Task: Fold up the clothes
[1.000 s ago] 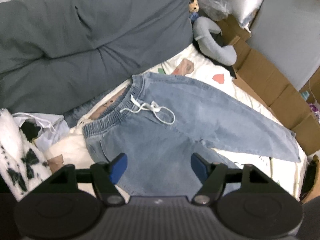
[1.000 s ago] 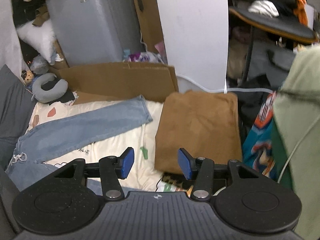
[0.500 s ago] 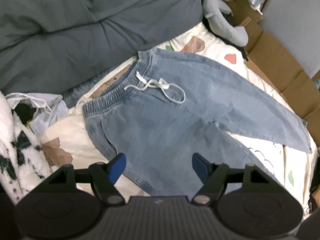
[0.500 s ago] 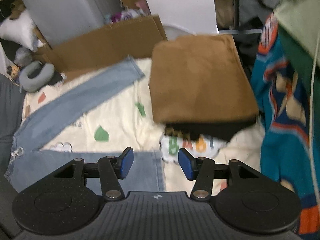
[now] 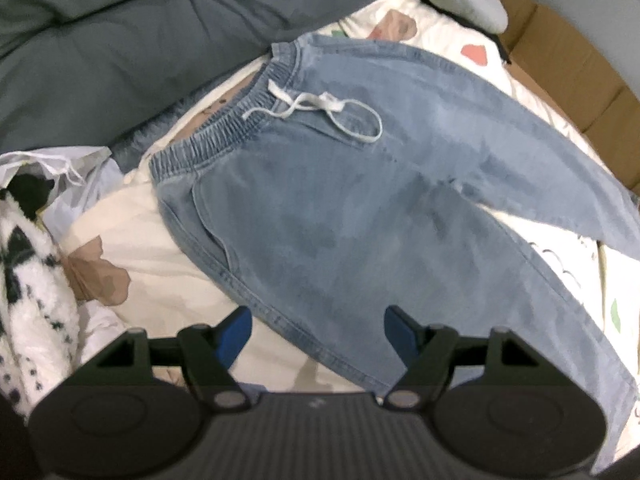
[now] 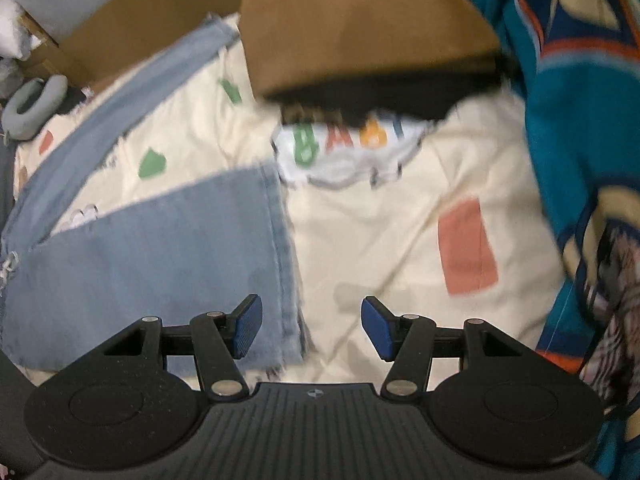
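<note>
Your jeans lie flat on the bed sheet, legs spread apart. Your left gripper has dropped closer: its jaws gape wide and empty, straddling the near leg's outer seam. Your right gripper has swung down too, jaws wide apart, holding nothing, the hem just ahead of its left jaw. The brown folded cloth now sits far ahead.

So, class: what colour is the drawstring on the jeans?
White drawstring, clearest in the left wrist view.
</note>
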A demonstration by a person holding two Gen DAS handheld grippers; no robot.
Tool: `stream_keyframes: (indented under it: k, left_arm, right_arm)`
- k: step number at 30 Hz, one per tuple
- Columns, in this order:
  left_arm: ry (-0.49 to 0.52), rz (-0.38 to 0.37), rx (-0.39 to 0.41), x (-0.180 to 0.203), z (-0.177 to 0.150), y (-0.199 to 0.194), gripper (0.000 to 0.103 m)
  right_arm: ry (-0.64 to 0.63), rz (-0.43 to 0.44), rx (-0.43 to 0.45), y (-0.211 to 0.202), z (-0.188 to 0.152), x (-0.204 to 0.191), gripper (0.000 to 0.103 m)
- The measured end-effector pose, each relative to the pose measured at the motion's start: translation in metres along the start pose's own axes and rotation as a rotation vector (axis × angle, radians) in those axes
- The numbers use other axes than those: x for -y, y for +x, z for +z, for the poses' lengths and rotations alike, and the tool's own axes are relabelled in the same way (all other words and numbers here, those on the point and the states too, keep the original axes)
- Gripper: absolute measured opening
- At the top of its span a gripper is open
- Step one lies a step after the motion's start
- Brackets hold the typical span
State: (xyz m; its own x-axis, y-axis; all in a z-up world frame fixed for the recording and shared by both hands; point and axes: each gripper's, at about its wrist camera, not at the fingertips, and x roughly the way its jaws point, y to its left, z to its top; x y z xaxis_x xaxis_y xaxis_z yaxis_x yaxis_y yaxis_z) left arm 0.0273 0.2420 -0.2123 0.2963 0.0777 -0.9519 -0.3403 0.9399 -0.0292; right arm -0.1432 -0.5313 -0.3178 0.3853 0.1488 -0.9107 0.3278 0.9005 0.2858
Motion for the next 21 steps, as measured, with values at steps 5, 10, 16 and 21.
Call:
stream_keyframes:
  k: [5,10,16,21]
  left_arm:
    - [-0.006,0.012,-0.04,0.002,-0.011,0.015,0.075]
    - [0.009,0.031,-0.078,0.0,-0.017,0.017,0.075]
    - [0.009,0.03,-0.101,-0.003,-0.018,0.02,0.075]
    - [0.023,0.039,-0.105,-0.001,-0.02,0.024,0.075]
  right_arm:
    - [-0.002,0.02,-0.047,0.02,-0.023,0.005,0.062]
    - [0.032,0.075,-0.08,0.039,-0.045,0.006,0.062]
    - [0.092,0.132,-0.09,0.056,-0.059,0.006,0.059]
    - [0.161,0.193,-0.089,0.069,-0.058,0.007,0.056]
